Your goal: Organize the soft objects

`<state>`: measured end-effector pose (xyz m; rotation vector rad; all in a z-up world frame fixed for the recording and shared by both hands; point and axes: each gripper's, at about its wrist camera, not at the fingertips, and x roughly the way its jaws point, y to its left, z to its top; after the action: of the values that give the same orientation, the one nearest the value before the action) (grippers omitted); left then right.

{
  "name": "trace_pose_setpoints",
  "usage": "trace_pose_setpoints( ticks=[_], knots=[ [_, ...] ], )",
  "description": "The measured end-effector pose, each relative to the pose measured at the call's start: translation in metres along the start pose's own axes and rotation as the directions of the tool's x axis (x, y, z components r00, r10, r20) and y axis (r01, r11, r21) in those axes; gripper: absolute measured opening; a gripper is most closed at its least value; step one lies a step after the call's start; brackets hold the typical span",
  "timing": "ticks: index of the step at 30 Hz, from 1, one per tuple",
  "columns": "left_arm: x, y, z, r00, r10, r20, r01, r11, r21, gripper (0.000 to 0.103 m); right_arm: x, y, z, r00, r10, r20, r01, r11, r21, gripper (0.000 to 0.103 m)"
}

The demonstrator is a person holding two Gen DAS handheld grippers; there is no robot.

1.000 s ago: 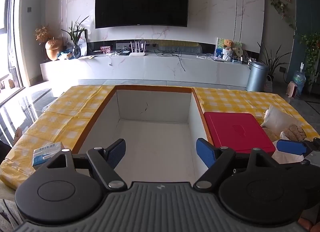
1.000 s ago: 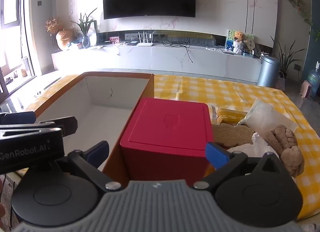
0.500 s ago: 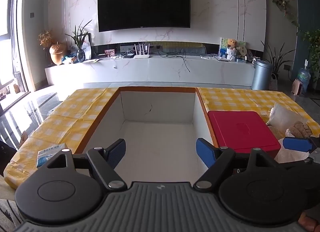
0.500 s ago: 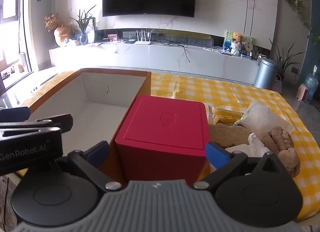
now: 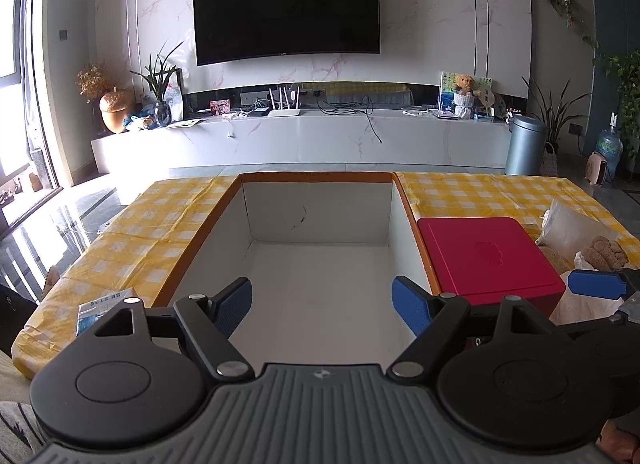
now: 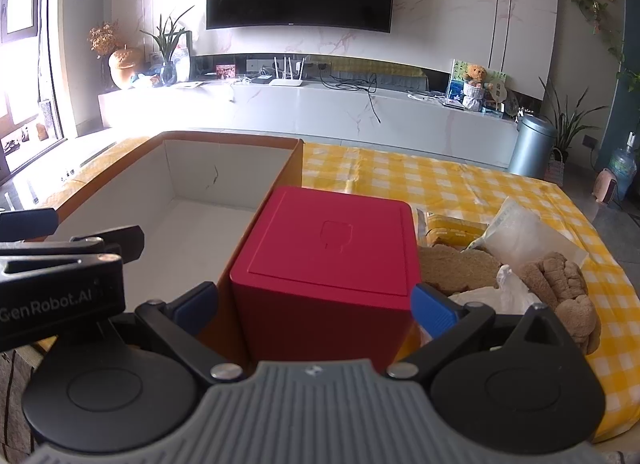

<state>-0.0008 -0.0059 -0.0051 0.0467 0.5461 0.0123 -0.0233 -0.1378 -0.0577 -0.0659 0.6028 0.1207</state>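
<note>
Operator: Where were the soft objects located, and what was the tool condition?

Technician: The soft objects lay in a loose pile on the yellow checked tablecloth (image 6: pixel 460 183), just to the right of the red box (image 6: pixel 332 260). The pile comprised a brown plush toy (image 6: pixel 560 284), a flat brown fabric piece (image 6: pixel 452 268), a crumpled white item (image 6: pixel 496 292) and a clear plastic pouch (image 6: pixel 528 232). The large open carton (image 5: pixel 316 284) stood to the left of the red box, touching it or just beside it, with nothing visible inside. The left gripper (image 5: pixel 322 304) was spread wide over the carton and held nothing. The right gripper (image 6: pixel 316 304) was likewise spread wide, its blue pads level with the two sides of the red box; contact could not be confirmed.

Operator: How was the plush expected to handle?

Technician: It appeared light, compressible and non-fragile, with a nubbly pile offering good friction. A firm pinch across the thickest part of the body was judged preferable (a limb would likely let it dangle and swing). The pouch looked slippery and liable to sag; the flat fabric would probably drape, so a fold or bunched edge was the advised grip point
</note>
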Motion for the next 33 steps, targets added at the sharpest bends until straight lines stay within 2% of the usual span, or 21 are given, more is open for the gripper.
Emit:
trace_pose_setpoints(
  ticks=[33],
  knots=[
    [-0.0003,0.0012,0.0034,1.000,0.003,-0.021,-0.003,1.000,-0.018,0.093,-0.0011,0.0003,-0.0004,1.000,0.002,0.000,-0.002,1.000,0.002,0.101]
  ],
)
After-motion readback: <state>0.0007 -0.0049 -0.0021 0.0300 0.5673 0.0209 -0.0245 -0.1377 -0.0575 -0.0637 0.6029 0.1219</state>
